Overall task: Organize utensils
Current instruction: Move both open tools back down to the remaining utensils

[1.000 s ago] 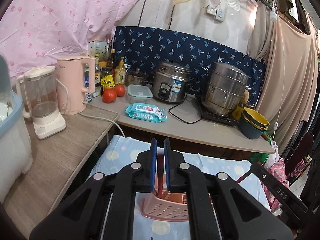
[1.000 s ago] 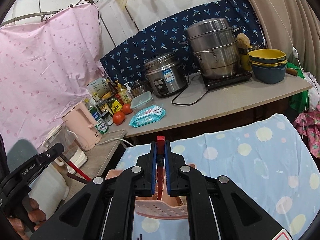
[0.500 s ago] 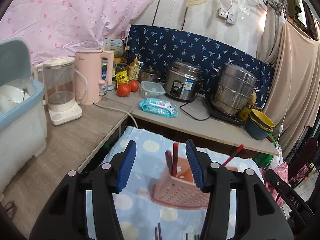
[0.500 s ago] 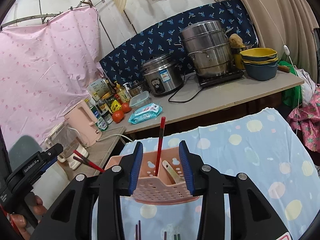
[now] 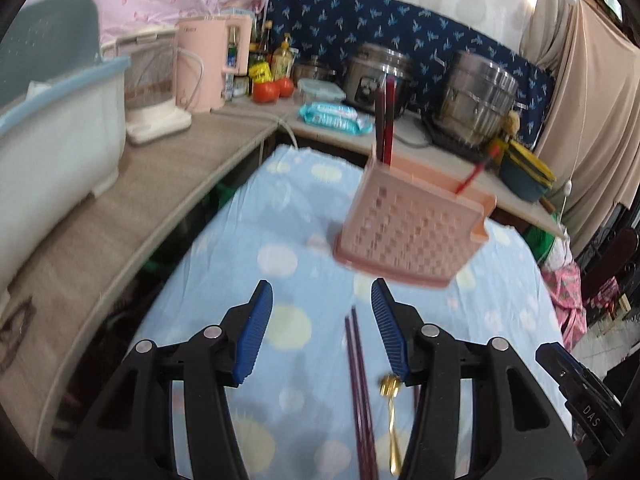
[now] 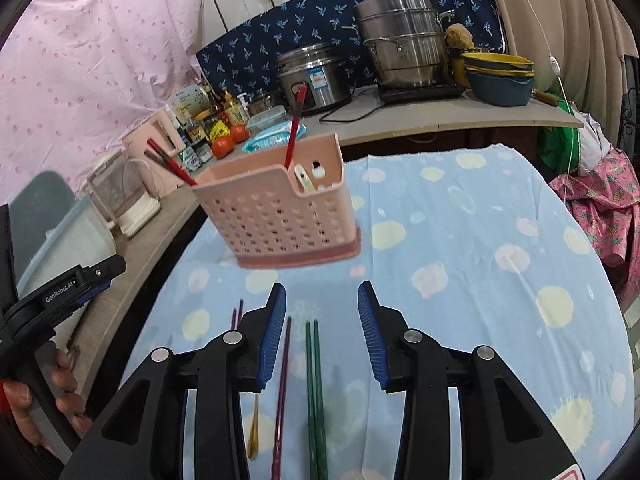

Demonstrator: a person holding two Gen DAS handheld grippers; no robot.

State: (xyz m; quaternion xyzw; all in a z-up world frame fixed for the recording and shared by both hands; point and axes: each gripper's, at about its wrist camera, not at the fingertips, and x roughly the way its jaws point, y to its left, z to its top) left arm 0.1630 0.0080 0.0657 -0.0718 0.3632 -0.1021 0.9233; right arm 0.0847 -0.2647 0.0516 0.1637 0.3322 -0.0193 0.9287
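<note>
Hidden, cropped or unclear items:
- Pink utensil basket (image 5: 412, 224): motion-blurred in left wrist view; interior compartments not discernible there.
- Red chopsticks (image 6: 294, 128): lower ends concealed inside the basket.
- Purple chopsticks (image 5: 360, 392): near ends cut off by bottom edge.
- Green chopsticks (image 6: 314, 392): run out of the bottom edge.
- Gold spoon (image 5: 392, 412): bowl partly behind the gripper finger; blurred.
- Bottles (image 6: 208, 120) on the counter: labels too small to read.

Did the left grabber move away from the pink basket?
Yes. The left gripper let go and pulled back from the pink basket, which now sits well beyond its open fingertips.
</note>
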